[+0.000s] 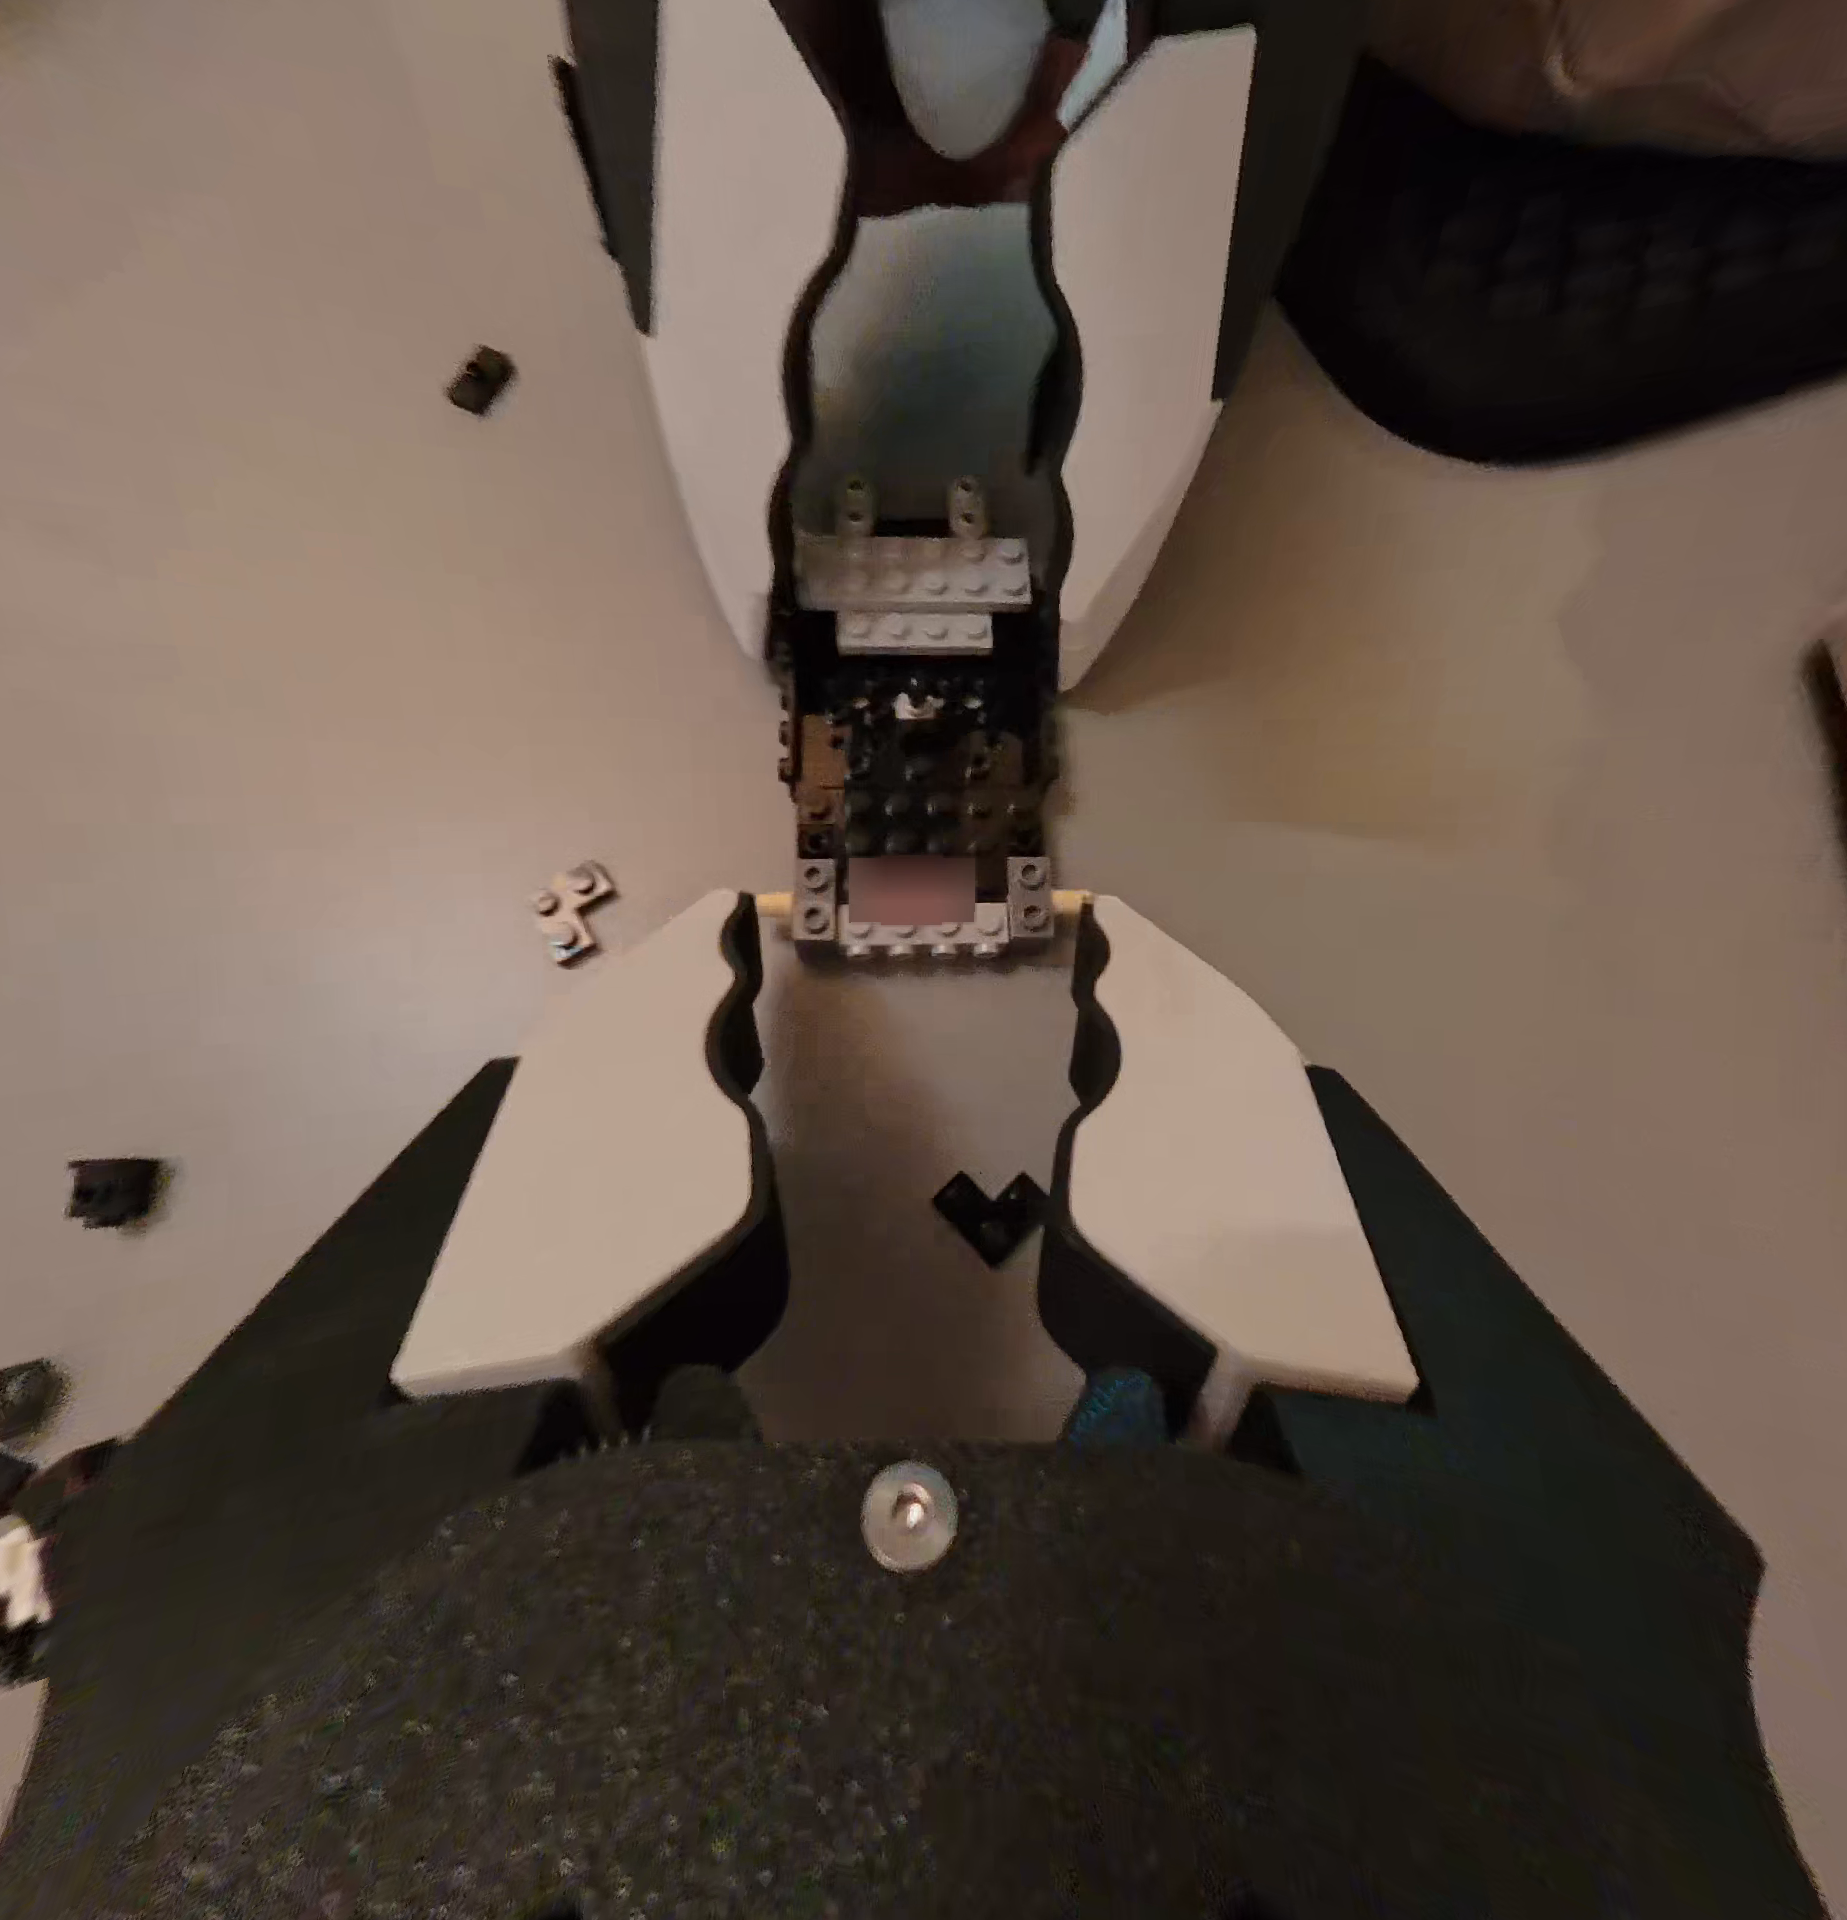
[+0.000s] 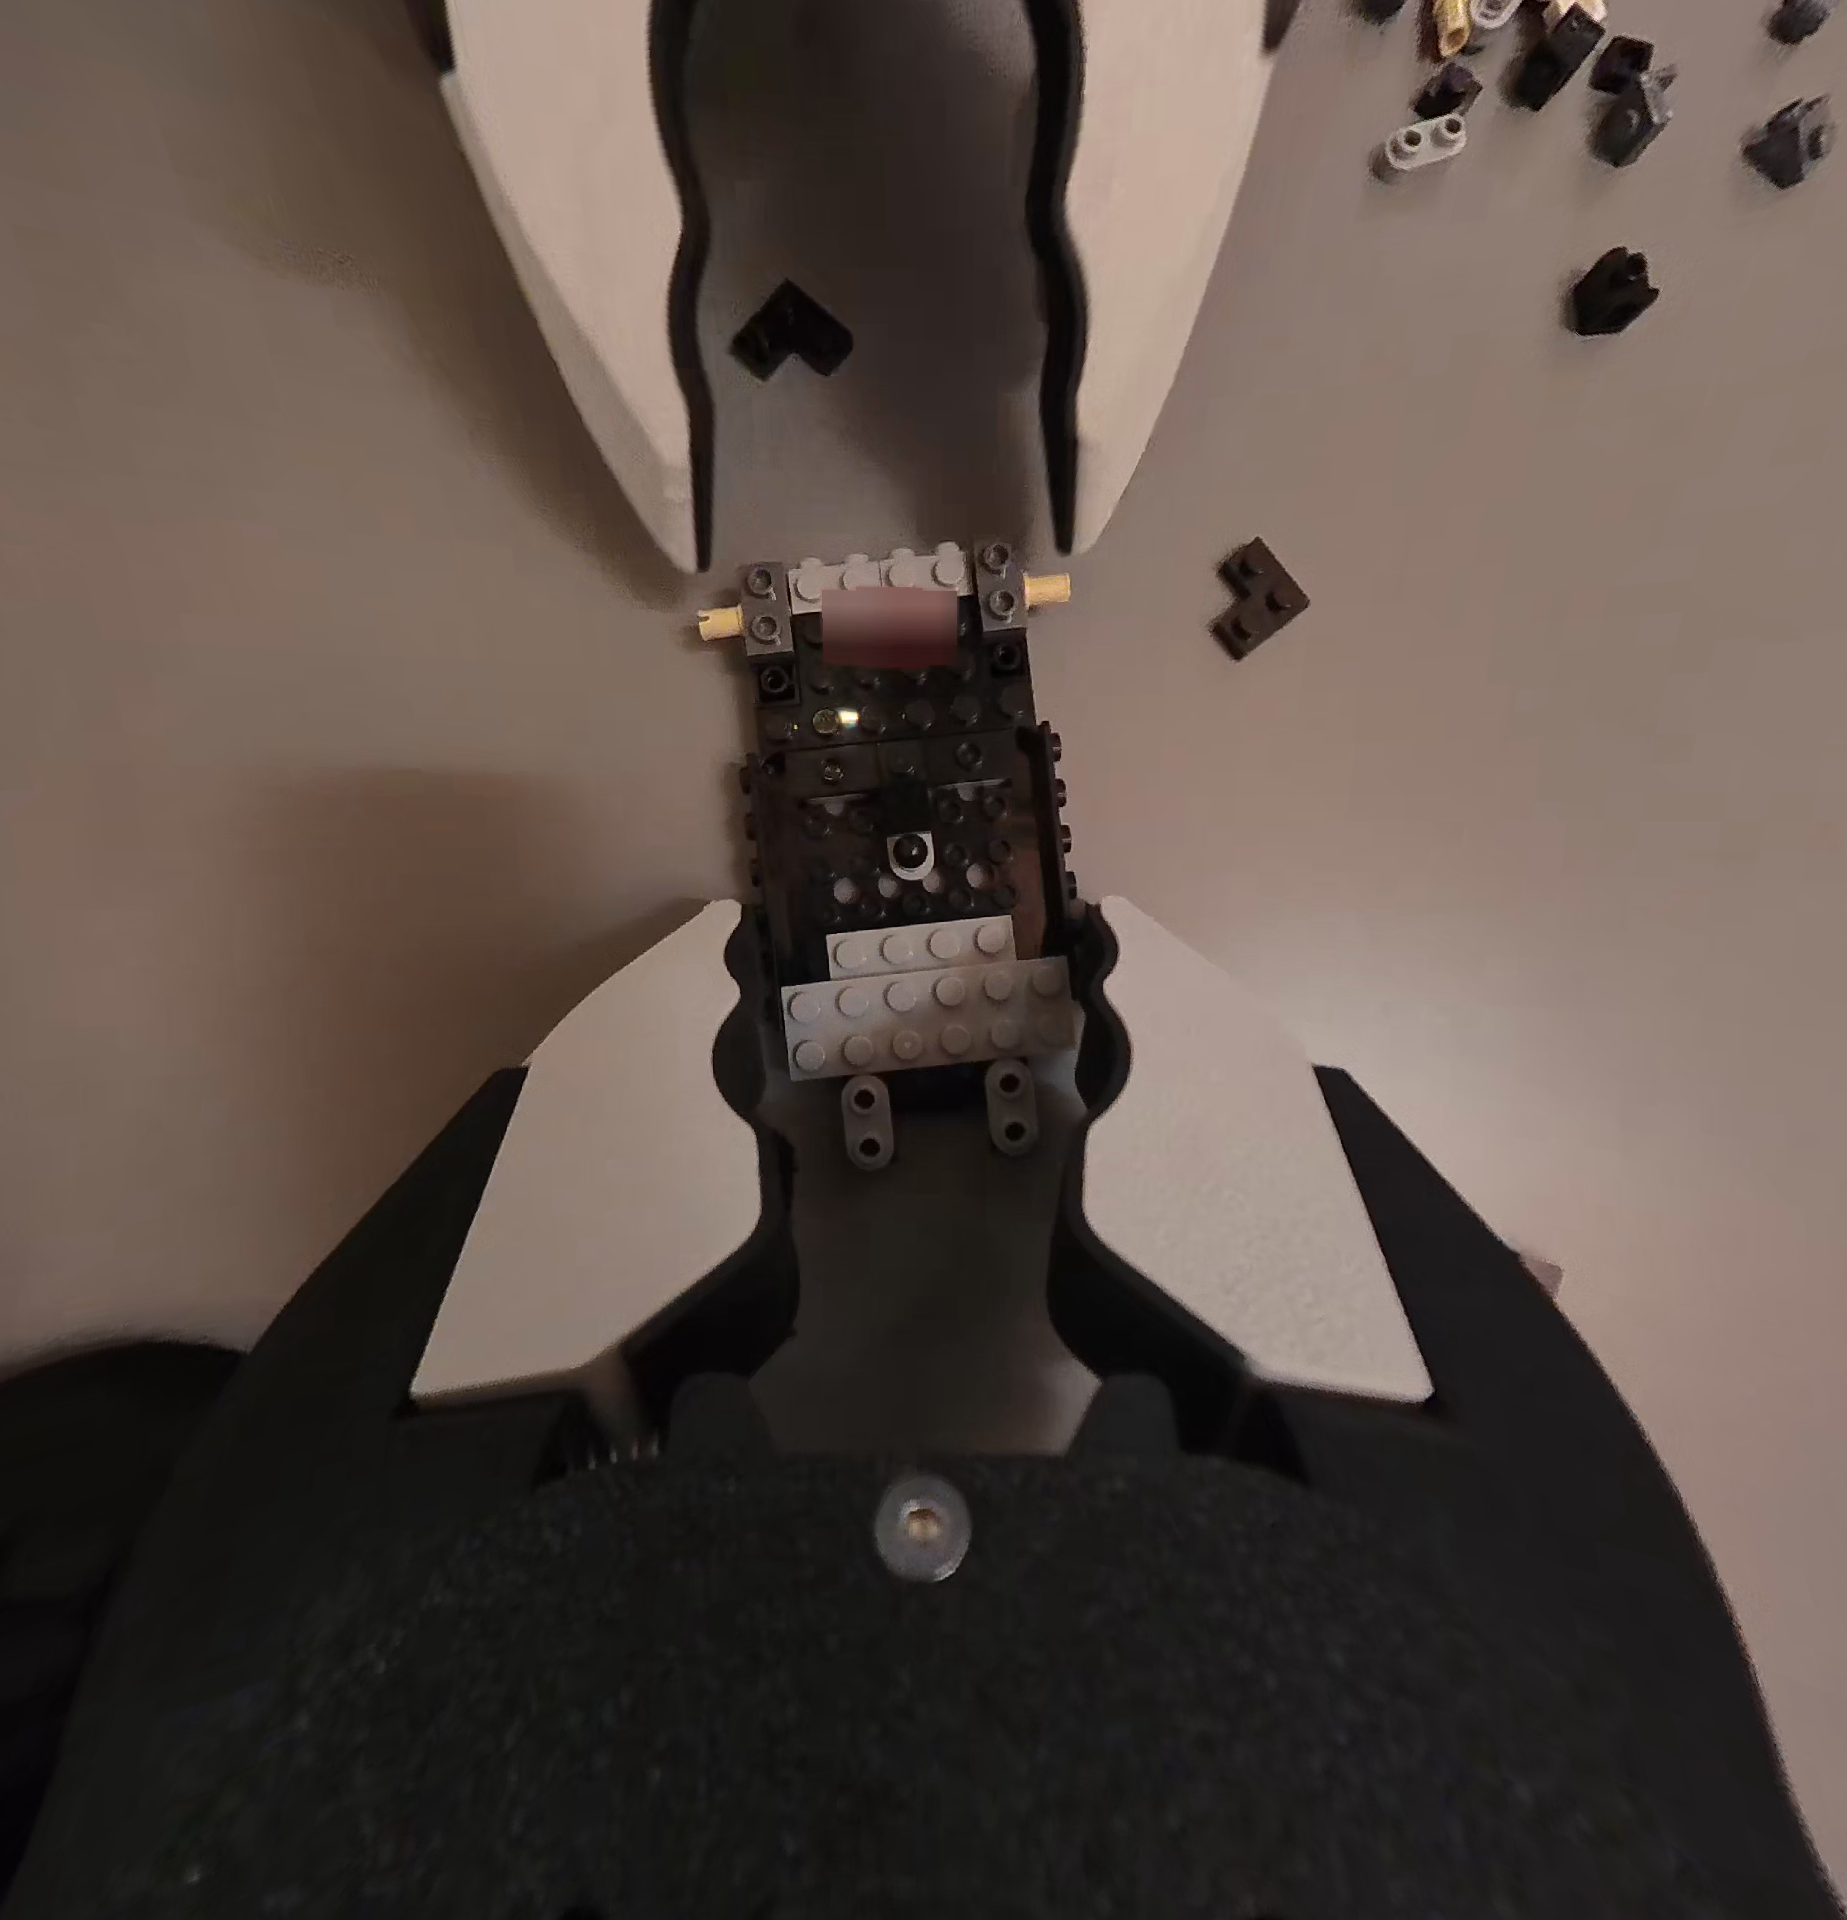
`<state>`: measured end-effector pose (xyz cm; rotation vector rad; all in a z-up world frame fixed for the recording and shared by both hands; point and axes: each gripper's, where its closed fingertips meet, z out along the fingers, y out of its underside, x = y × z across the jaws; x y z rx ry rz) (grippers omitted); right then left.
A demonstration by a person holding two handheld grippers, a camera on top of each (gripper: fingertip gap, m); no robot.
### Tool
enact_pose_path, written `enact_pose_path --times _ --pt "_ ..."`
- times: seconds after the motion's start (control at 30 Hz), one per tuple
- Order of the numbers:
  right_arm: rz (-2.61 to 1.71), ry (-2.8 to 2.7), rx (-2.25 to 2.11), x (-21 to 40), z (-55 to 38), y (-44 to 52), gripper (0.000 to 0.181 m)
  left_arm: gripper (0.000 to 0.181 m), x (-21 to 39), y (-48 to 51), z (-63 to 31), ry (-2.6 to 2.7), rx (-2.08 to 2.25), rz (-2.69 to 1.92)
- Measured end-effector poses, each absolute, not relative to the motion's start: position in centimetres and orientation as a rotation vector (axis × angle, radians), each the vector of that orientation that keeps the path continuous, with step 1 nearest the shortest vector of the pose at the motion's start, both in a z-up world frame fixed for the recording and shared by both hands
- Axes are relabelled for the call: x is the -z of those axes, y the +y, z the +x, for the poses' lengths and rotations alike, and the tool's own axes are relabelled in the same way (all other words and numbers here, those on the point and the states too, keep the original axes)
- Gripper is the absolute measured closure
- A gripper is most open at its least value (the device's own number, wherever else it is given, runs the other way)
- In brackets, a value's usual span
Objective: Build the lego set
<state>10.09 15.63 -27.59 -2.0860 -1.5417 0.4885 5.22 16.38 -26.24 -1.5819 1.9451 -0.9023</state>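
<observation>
- Our right gripper [image 2: 914, 920] clamps the near end of the lego model [image 2: 903, 821]; its two white fingers [image 2: 628, 1143] press against the black sides, just beside the light grey studded plates [image 2: 924, 1003].
- Our left gripper [image 1: 914, 914] has its fingers spread apart, gripping nothing; the tips sit either side of the model's other end, close to the tan axle pins [image 1: 1070, 902]. We cannot tell whether the tips touch those pins.
- The model lies flat on the pale table [image 2: 275, 623], stretched between the two grippers, which face each other.
- A black corner piece [image 1: 992, 1216] lies on the table between the left gripper's fingers, apart from the model.
- A second black corner piece [image 2: 1257, 597] lies near the model's far end, off to one side.
- A grey stepped piece [image 1: 574, 912] lies just beside the left gripper's finger.
- A scatter of small dark and grey pieces [image 2: 1584, 94] lies well apart, at the table's far side.
</observation>
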Motion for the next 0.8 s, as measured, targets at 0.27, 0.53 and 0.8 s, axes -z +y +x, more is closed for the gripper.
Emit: enact_pose_path --times 0.27,0.53,0.8 --pt "-2.033 -1.566 -0.497 27.3 9.2 15.4 0.123 0.127 26.6 16.1 5.3 1.964 0.857 -1.607" --pt "-2.019 -1.593 -0.524 27.6 8.6 14.9 0.123 0.133 26.8 15.1 4.8 2.016 0.901 -1.653" --pt "-2.007 -1.553 -0.595 26.9 8.2 14.7 0.117 0.133 24.9 16.4 2.7 2.002 0.963 -1.672"
